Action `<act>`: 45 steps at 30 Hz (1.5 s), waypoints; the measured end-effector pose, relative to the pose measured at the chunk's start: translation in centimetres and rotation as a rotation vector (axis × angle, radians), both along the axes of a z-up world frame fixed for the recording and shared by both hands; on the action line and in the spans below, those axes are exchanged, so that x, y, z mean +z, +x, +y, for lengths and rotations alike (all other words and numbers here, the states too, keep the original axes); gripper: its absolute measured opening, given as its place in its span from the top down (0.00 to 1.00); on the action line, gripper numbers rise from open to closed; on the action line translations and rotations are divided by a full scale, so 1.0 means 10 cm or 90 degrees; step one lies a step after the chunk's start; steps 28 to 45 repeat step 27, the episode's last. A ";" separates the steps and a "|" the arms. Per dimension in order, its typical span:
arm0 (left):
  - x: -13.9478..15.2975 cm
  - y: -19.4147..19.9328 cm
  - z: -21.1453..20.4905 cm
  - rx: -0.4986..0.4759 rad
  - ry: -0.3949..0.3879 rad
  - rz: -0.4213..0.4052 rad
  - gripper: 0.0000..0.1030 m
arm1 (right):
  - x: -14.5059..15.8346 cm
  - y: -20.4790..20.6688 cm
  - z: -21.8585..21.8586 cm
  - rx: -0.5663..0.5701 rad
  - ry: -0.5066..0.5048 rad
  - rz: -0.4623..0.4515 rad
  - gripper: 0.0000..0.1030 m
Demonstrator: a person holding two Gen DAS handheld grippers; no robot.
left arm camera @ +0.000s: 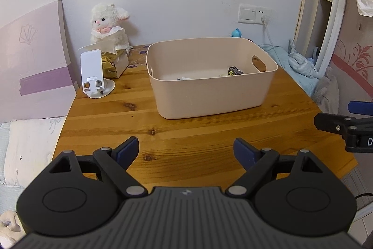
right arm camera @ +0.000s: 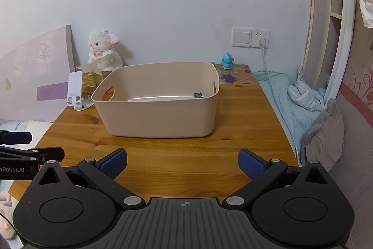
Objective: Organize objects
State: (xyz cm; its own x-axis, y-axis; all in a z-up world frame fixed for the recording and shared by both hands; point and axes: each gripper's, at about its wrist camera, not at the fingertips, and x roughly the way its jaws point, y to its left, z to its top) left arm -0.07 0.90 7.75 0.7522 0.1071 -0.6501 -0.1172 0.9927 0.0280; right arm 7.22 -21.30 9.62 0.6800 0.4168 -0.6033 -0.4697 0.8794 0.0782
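With both tools, left tool (left arm camera: 186,151) and right tool (right arm camera: 183,163), spread apart and empty, the beige bin (left arm camera: 209,95) at frame centre on the table (left arm camera: 139,127) looks light, stiff, best gripped at its handle cutout (left arm camera: 258,63).

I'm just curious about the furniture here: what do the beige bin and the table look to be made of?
Bin: probably plastic; smooth matte walls, rounded corners, moulded handle cutout. Table: looks like pine with a glossy varnish; visible planks, grain and dark knots.
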 end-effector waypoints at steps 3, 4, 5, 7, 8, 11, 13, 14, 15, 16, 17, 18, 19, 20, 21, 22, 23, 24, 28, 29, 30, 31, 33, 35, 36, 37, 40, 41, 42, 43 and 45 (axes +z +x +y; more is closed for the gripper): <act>0.01 -0.06 0.02 0.003 -0.005 0.000 0.14 | -0.02 -0.06 0.00 0.009 -0.016 0.002 0.00; 0.02 -0.08 0.03 0.005 -0.004 -0.001 0.14 | -0.03 -0.08 0.00 0.011 -0.019 0.002 0.00; 0.03 -0.10 0.04 0.006 -0.003 -0.003 0.14 | -0.03 -0.09 -0.02 0.012 -0.020 0.004 0.00; 0.05 -0.14 0.05 0.009 0.003 -0.008 0.14 | -0.03 -0.11 -0.04 0.011 -0.021 0.005 0.00; 0.07 -0.15 0.05 0.011 0.005 -0.011 0.14 | -0.03 -0.12 -0.05 0.010 -0.022 0.004 0.00; 0.10 -0.18 0.08 0.018 0.004 -0.017 0.14 | 0.00 -0.13 -0.08 0.007 -0.022 -0.001 0.00; 0.11 -0.19 0.09 0.015 0.001 -0.019 0.14 | 0.02 -0.13 -0.09 0.006 -0.021 -0.004 0.00; 0.11 -0.19 0.09 0.013 0.001 -0.020 0.14 | 0.02 -0.13 -0.08 0.006 -0.020 -0.005 0.00; 0.11 -0.19 0.08 0.011 0.002 -0.020 0.14 | 0.03 -0.13 -0.07 0.006 -0.020 -0.007 0.00; 0.11 -0.19 0.08 0.010 0.003 -0.021 0.14 | 0.04 -0.13 -0.07 0.007 -0.019 -0.008 0.00; 0.11 -0.19 0.08 0.010 0.004 -0.021 0.14 | 0.04 -0.13 -0.07 0.009 -0.019 -0.009 0.00; 0.11 -0.18 0.08 0.011 0.003 -0.020 0.14 | 0.04 -0.13 -0.06 0.010 -0.019 -0.009 0.00; 0.10 -0.18 0.09 0.013 0.000 -0.018 0.14 | 0.04 -0.13 -0.06 0.011 -0.019 -0.010 0.00; 0.09 -0.17 0.10 0.013 -0.003 -0.016 0.14 | 0.04 -0.12 -0.05 0.012 -0.019 -0.009 0.00; 0.09 -0.16 0.10 0.014 -0.006 -0.015 0.14 | 0.03 -0.11 -0.05 0.012 -0.019 -0.008 0.00; 0.08 -0.15 0.12 0.014 -0.009 -0.013 0.14 | 0.03 -0.11 -0.04 0.013 -0.020 -0.006 0.00; 0.07 -0.15 0.12 0.013 -0.010 -0.012 0.14 | 0.02 -0.10 -0.04 0.012 -0.021 -0.005 0.00; 0.06 -0.14 0.12 0.011 -0.010 -0.012 0.14 | 0.02 -0.08 -0.03 0.011 -0.023 -0.003 0.00; 0.04 -0.11 0.14 0.010 -0.020 -0.009 0.11 | 0.00 -0.07 -0.01 0.009 -0.026 0.000 0.00; 0.04 -0.11 0.14 0.010 -0.020 -0.009 0.11 | 0.00 -0.07 -0.01 0.009 -0.026 0.000 0.00; 0.04 -0.11 0.14 0.010 -0.020 -0.009 0.11 | 0.00 -0.07 -0.01 0.009 -0.026 0.000 0.00; 0.04 -0.11 0.14 0.010 -0.020 -0.009 0.11 | 0.00 -0.07 -0.01 0.009 -0.026 0.000 0.00; 0.04 -0.11 0.14 0.010 -0.020 -0.009 0.11 | 0.00 -0.07 -0.01 0.009 -0.026 0.000 0.00; 0.04 -0.11 0.14 0.010 -0.020 -0.009 0.11 | 0.00 -0.07 -0.01 0.009 -0.026 0.000 0.00; 0.04 -0.11 0.14 0.010 -0.020 -0.009 0.11 | 0.00 -0.07 -0.01 0.009 -0.026 0.000 0.00; 0.04 -0.11 0.14 0.010 -0.020 -0.009 0.11 | 0.00 -0.07 -0.01 0.009 -0.026 0.000 0.00; 0.04 -0.11 0.14 0.010 -0.020 -0.009 0.11 | 0.00 -0.07 -0.01 0.009 -0.026 0.000 0.00; 0.04 -0.11 0.14 0.010 -0.020 -0.009 0.11 | 0.00 -0.07 -0.01 0.009 -0.026 0.000 0.00; 0.04 -0.11 0.14 0.010 -0.020 -0.009 0.11 | 0.00 -0.07 -0.01 0.009 -0.026 0.000 0.00; 0.04 -0.11 0.14 0.010 -0.020 -0.009 0.11 | 0.00 -0.07 -0.01 0.009 -0.026 0.000 0.00; 0.04 -0.11 0.14 0.010 -0.020 -0.009 0.11 | 0.00 -0.07 -0.01 0.009 -0.026 0.000 0.00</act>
